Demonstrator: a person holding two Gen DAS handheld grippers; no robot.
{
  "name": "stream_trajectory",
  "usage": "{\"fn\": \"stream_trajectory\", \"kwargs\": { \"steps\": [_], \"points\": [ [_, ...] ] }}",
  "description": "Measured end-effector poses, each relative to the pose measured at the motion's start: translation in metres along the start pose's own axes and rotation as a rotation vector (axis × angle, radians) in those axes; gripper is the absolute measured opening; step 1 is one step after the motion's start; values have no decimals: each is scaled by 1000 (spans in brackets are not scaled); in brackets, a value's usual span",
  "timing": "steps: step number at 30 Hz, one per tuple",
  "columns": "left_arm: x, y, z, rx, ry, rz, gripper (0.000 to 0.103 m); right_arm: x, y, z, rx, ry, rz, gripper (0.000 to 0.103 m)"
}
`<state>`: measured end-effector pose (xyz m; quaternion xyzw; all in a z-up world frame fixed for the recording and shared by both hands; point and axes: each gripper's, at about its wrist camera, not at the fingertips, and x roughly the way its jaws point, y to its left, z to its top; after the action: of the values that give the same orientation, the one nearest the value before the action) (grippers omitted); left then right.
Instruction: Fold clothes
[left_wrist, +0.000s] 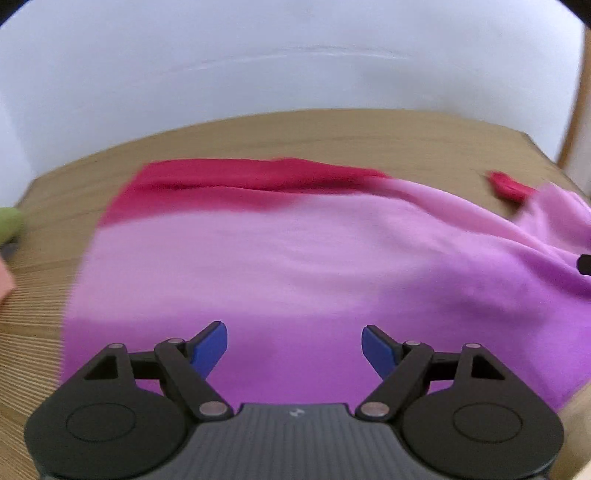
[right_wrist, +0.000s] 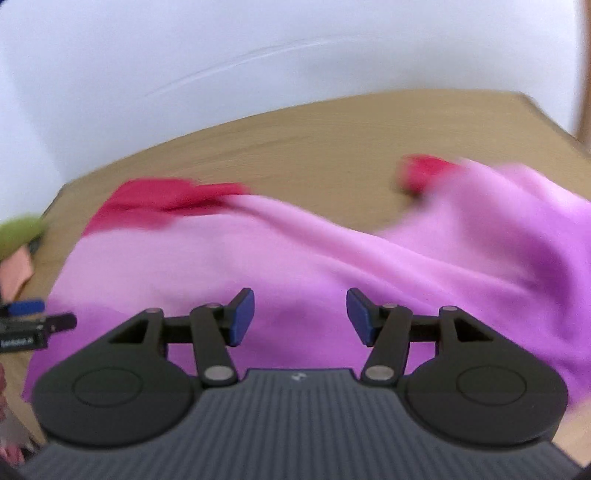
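Garment is seen spread on the wooden table, pink shading to purple at the near end with a red band along the far edge; the side toward the right claw is rucked into folds, and a red cuff or sleeve end sticks out past those folds. Judged as light, soft, limp knit: no stiffness, it will drape and drag, and likely cling a little to the ribbed table top rather than slide. Best taken by pinching a hem or corner edge, both layers together, not the flat middle, where little would be gathered. Left claw is held over the near purple end, blue pads wide apart, nothing between them. Right claw is likewise over the purple end, pads apart, nothing gripped. Small white lettering is visible on the left claw's body at the edge of the right wrist view, too blurred to be read. No garment label is seen.
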<state>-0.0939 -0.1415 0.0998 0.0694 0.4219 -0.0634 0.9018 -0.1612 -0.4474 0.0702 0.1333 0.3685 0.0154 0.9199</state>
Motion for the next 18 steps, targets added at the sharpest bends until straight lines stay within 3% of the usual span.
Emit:
{"fn": "stream_trajectory", "kwargs": {
  "steps": [5, 9, 13, 18],
  "points": [
    [-3, -71, -7, 77, 29, -39, 82, -35, -90, -8, 118, -46, -119, 60],
    [7, -95, -2, 116, 35, -27, 82, -34, -117, 17, 98, -68, -99, 60],
    [27, -100, 7, 95, 55, -6, 82, -9, -111, 52, -75, -49, -56, 63],
    [39, -99, 5, 94, 100, 64, 82, 41, -89, 106, -438, -5, -14, 62]
  ]
}}
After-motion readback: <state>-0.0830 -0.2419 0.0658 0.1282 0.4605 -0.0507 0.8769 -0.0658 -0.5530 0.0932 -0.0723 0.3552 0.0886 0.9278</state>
